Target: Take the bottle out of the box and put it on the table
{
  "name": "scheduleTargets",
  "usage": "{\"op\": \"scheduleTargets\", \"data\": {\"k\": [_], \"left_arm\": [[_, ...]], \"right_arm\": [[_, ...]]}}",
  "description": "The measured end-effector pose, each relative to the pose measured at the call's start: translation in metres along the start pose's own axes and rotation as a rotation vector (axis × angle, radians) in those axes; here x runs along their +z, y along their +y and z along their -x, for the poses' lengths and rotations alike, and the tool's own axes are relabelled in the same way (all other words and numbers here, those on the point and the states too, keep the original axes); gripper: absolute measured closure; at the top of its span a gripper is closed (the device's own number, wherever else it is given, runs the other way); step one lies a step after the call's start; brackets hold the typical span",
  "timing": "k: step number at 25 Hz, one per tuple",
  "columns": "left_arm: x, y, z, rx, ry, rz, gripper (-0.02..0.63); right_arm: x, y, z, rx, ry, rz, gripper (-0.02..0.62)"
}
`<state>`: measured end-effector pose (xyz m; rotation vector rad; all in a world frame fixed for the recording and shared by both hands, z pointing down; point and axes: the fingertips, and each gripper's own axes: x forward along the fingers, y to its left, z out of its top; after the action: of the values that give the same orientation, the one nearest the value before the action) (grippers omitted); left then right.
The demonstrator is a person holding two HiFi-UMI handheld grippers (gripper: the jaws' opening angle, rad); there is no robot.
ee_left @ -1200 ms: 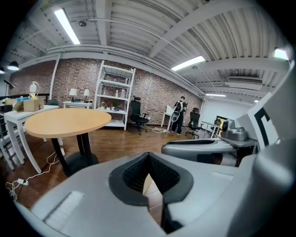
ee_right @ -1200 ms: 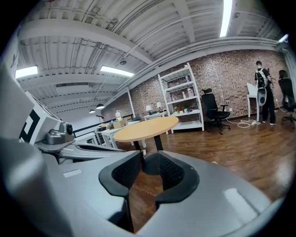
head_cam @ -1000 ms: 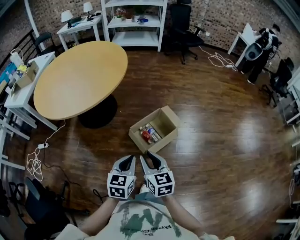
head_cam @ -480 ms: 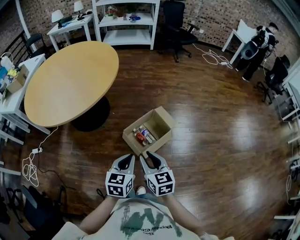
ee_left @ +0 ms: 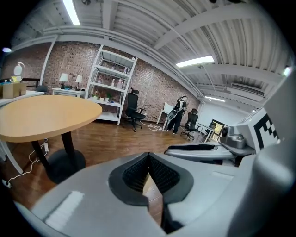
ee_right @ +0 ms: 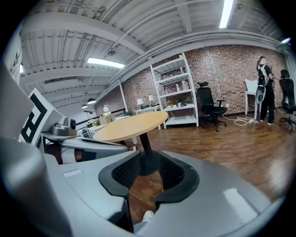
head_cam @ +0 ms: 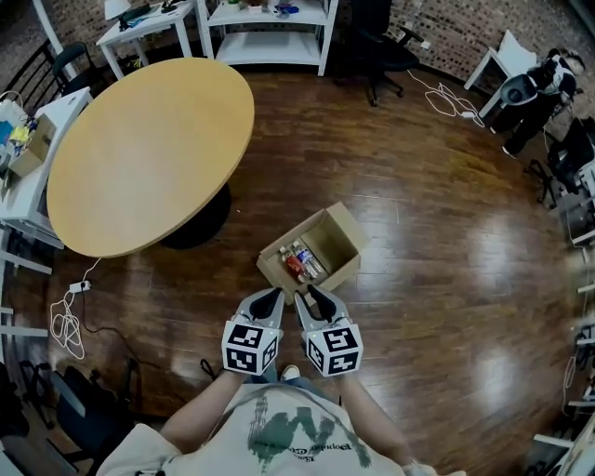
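- A dark, glossy plank floor (head_cam: 446,279) fills a brick-walled room. A white shelf (head_cam: 265,28) and a chair (head_cam: 381,46) stand at the far wall, and white desks (head_cam: 28,139) stand at the left.
- A round table (head_cam: 153,153) with a tan top on a dark pedestal (head_cam: 195,218) stands left of centre.
- An open cardboard box (head_cam: 333,238) sits on the floor, right of the pedestal and apart from it.
- Bottles (head_cam: 299,263) lie on their sides in the box's near end (one has a red label). The far end shows bare cardboard.
- The left gripper (head_cam: 272,297) and right gripper (head_cam: 314,296) hang side by side just short of the box's near corner. Both point at it, and the bottles lie just past their tips.
- The left gripper's pads meet at the tips with nothing between them.
- The right gripper's pads stand a narrow gap apart and hold nothing (the pedestal shows through the gap).
- Floor shows on every side of the box, widest to the right.
- The table's nearest rim lies well left of the box, with a white cable (head_cam: 70,321) on the floor below that side.
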<state>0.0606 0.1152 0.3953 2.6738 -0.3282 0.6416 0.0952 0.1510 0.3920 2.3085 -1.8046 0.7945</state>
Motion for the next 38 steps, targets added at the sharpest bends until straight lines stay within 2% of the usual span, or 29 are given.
{"op": "scheduleTargets", "data": {"k": [7, 15, 22, 27, 30, 34, 38], "left_arm": [[0.024, 0.051, -0.039, -0.022, 0.022, 0.026, 0.606], [0.053, 0.104, -0.078, -0.070, -0.002, 0.057, 0.606], [0.048, 0.132, -0.105, -0.012, 0.027, 0.093, 0.606], [0.031, 0.141, -0.153, 0.011, 0.071, 0.079, 0.606], [0.012, 0.148, -0.184, 0.040, 0.098, 0.113, 0.606], [-0.023, 0.168, -0.240, 0.087, 0.122, 0.165, 0.606], [-0.065, 0.177, -0.279, 0.108, 0.153, 0.176, 0.606]], "right_arm": [[0.021, -0.006, -0.060, -0.009, 0.047, 0.000, 0.479], [0.043, -0.017, -0.131, -0.021, 0.106, 0.029, 0.462], [0.026, -0.037, -0.166, -0.010, 0.184, 0.050, 0.462], [0.002, -0.076, -0.201, 0.017, 0.229, 0.011, 0.457], [-0.018, -0.100, -0.223, 0.038, 0.277, 0.028, 0.453], [-0.042, -0.142, -0.265, 0.054, 0.298, 0.061, 0.448], [-0.088, -0.174, -0.282, 0.063, 0.341, 0.079, 0.448]]}}
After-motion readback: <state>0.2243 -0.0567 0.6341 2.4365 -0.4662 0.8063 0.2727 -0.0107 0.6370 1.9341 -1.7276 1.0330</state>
